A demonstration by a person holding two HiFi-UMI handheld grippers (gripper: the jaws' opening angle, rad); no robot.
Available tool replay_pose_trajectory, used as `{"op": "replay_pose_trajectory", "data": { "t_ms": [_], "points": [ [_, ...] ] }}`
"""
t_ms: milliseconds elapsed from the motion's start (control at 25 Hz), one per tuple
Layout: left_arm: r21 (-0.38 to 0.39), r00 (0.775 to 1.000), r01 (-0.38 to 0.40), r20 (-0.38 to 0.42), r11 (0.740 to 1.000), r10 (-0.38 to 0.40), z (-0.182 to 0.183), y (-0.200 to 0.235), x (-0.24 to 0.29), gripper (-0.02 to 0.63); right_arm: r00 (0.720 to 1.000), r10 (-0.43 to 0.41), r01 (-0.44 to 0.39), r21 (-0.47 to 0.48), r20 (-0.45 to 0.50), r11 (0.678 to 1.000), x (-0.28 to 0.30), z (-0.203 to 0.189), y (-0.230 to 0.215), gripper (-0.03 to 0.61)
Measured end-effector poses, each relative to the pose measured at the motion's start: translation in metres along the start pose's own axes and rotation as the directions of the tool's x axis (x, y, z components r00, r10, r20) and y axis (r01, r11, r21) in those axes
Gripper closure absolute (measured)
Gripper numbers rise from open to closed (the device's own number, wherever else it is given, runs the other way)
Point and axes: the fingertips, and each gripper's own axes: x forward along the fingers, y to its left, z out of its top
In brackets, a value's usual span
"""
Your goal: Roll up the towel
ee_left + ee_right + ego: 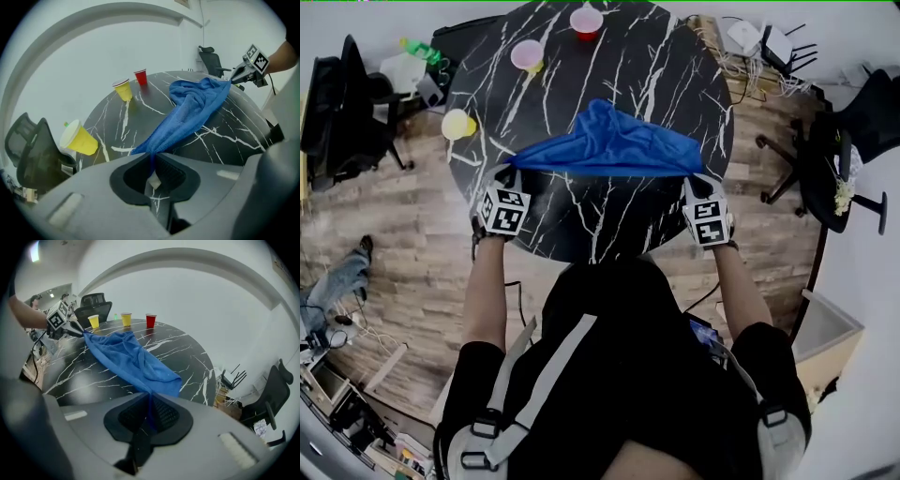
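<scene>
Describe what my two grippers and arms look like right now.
The left gripper and right gripper have grey moulded bodies with dark ribbed pads, each carrying a cube of black-and-white square markers. You wear a black short-sleeved top under grey harness straps.

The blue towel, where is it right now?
In the head view, the blue towel is stretched over the black table, pinched between the left gripper and right gripper.
</scene>
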Motion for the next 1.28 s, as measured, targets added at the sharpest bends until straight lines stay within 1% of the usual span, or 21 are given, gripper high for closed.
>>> {"op": "replay_pose_trajectory", "data": {
  "t_ms": [120, 240, 360, 520, 840, 1080, 1280],
  "points": [
    [-0.016, 1.000, -0.026, -0.014, 1.000, 0.026, -0.017, 0.007, -0.012, 0.575, 1.000, 0.022, -0.021, -0.027, 0.004, 0.999, 0.001, 0.004, 0.015, 0.554],
    [-0.047, 0.999, -0.041, -0.036, 0.998, 0.039, -0.037, 0.007, -0.024, 0.575, 0.999, 0.040, -0.040, -0.052, -0.001, 0.998, 0.003, 0.007, 0.029, 0.554],
    [-0.071, 0.998, -0.042, -0.045, 0.997, 0.039, -0.056, 0.003, -0.033, 0.574, 0.999, 0.046, -0.046, -0.073, -0.008, 0.996, 0.002, 0.005, 0.039, 0.554],
    [-0.092, 0.998, -0.031, -0.048, 0.995, 0.026, -0.075, -0.007, -0.041, 0.574, 0.998, 0.054, -0.057, -0.099, -0.029, 0.993, -0.005, -0.006, 0.050, 0.554],
    [-0.094, 0.999, 0.026, -0.042, 0.995, -0.030, -0.093, -0.035, -0.051, 0.569, 0.997, 0.027, -0.038, -0.146, -0.075, 0.989, -0.019, -0.032, 0.057, 0.552],
    [-0.067, 0.996, 0.074, -0.037, 0.995, -0.077, -0.098, -0.055, -0.053, 0.565, 0.994, 0.004, -0.018, -0.134, -0.108, 0.991, -0.027, -0.057, 0.057, 0.552],
    [-0.068, 0.994, 0.091, -0.046, 0.994, -0.094, -0.105, -0.060, -0.057, 0.558, 0.992, -0.008, -0.007, -0.120, -0.123, 0.993, -0.027, -0.069, 0.065, 0.552]
  ]
}}
